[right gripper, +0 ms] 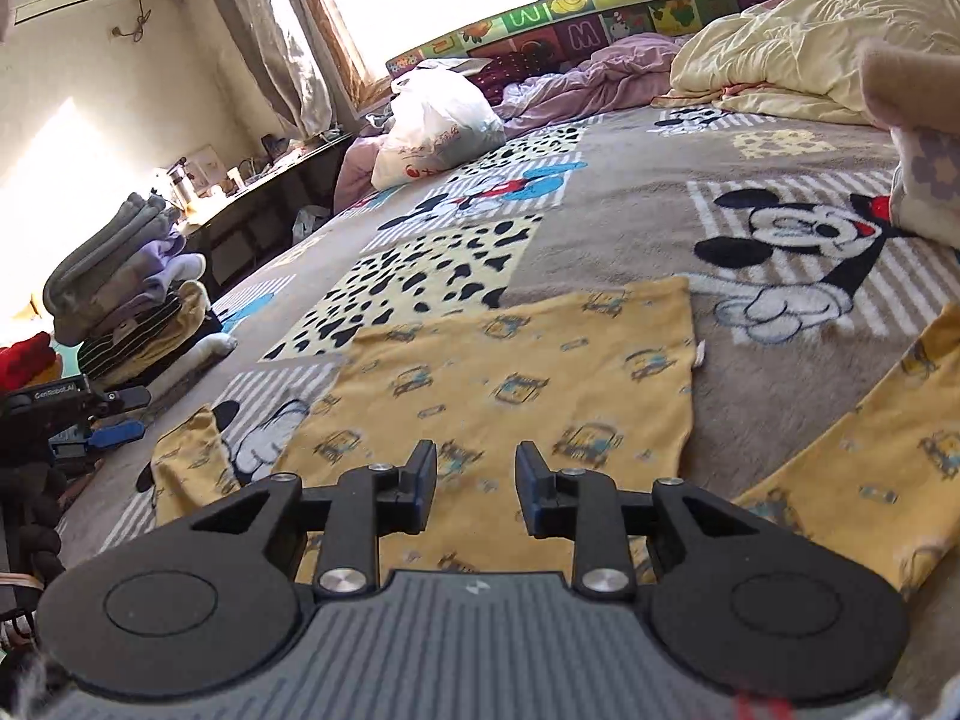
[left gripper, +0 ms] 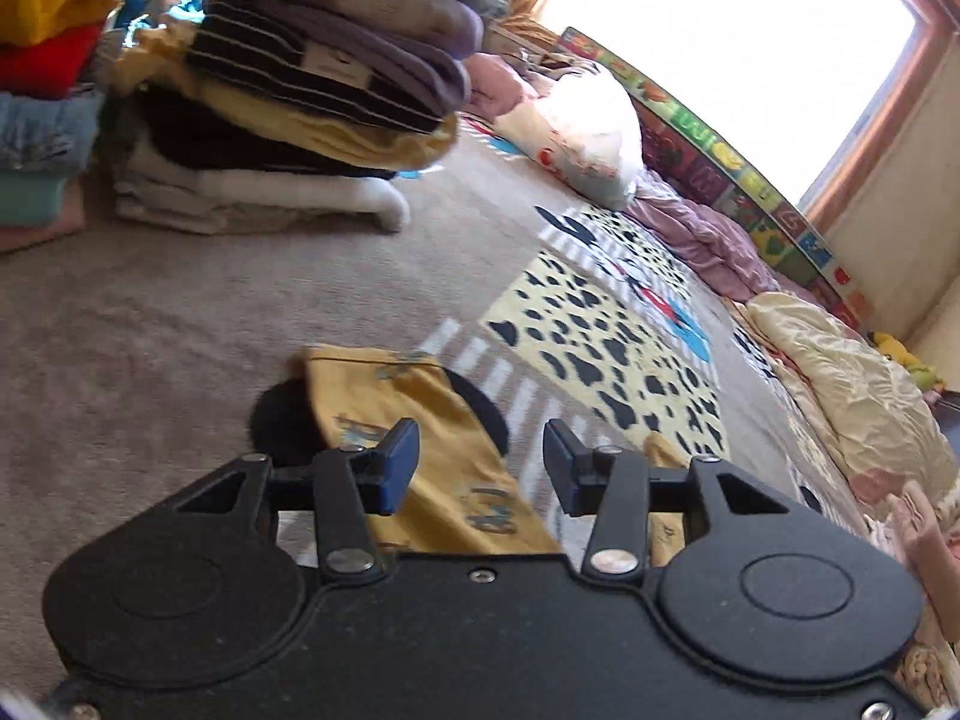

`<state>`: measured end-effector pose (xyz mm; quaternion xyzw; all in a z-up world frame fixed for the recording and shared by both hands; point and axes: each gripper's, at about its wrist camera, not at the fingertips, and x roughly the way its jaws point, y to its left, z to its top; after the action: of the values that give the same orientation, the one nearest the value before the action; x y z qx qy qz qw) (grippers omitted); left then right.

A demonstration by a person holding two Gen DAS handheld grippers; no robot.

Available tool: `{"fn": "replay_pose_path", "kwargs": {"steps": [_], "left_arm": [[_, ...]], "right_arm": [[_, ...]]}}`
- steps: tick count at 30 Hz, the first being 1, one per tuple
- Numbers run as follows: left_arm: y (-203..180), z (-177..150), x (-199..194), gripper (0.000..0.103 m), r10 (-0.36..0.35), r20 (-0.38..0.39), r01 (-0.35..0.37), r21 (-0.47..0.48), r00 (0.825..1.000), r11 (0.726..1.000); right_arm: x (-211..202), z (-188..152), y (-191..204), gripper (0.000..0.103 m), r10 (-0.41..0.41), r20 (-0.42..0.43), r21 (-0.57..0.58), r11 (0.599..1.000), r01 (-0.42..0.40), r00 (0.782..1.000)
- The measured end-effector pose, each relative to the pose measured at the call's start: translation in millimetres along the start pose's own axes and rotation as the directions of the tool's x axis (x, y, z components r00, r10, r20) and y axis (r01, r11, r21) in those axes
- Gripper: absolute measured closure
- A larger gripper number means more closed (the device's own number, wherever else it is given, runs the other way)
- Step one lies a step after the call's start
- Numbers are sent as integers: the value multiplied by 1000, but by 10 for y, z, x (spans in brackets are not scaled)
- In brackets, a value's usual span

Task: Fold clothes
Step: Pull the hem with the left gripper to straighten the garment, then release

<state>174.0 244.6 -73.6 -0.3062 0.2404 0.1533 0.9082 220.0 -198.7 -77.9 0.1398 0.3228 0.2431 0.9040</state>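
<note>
A yellow printed garment (right gripper: 528, 384) lies spread flat on the cartoon blanket (right gripper: 630, 210), with one sleeve (right gripper: 870, 468) out to the right and another (right gripper: 186, 456) to the left. My right gripper (right gripper: 476, 489) is open and empty, low over the garment's near edge. My left gripper (left gripper: 480, 468) is open and empty just above the left sleeve (left gripper: 414, 420). The left gripper also shows at the left edge of the right wrist view (right gripper: 114, 417).
A tall stack of folded clothes (left gripper: 312, 96) stands on the bed beyond the left gripper, with more folded piles (left gripper: 48, 60) beside it. A white plastic bag (right gripper: 438, 120), a purple sheet (right gripper: 600, 78) and a cream quilt (right gripper: 798, 48) lie at the far side near the window.
</note>
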Motion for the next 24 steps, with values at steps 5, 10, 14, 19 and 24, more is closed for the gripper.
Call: {"fn": "replay_pose_path", "kwargs": {"steps": [5,10,14,19,24], "left_arm": [[389,85,154,58,70,-1,-70,-88,998,994],[540,142,350,58,69,-19,-71,-134,997,989],[604,166,424,59,51,-19,-54,-159,998,986],[619,186,438,60,30,-25,-34,-168,999,985],[641,195,430,60,13,-32,-18,-186,999,982]], "right_arm": [[221,-352,811,72,91,-72,-124,987,-100,993],[459,-544,1590,73,126,-112,-355,922,-158,986],[506,-818,2079,73,19,-102,-627,775,-80,995],[478,-1173,2430,73,-111,-59,-883,470,0,992],[422,-1442,2625,73,-141,-48,-968,249,-12,989]]}}
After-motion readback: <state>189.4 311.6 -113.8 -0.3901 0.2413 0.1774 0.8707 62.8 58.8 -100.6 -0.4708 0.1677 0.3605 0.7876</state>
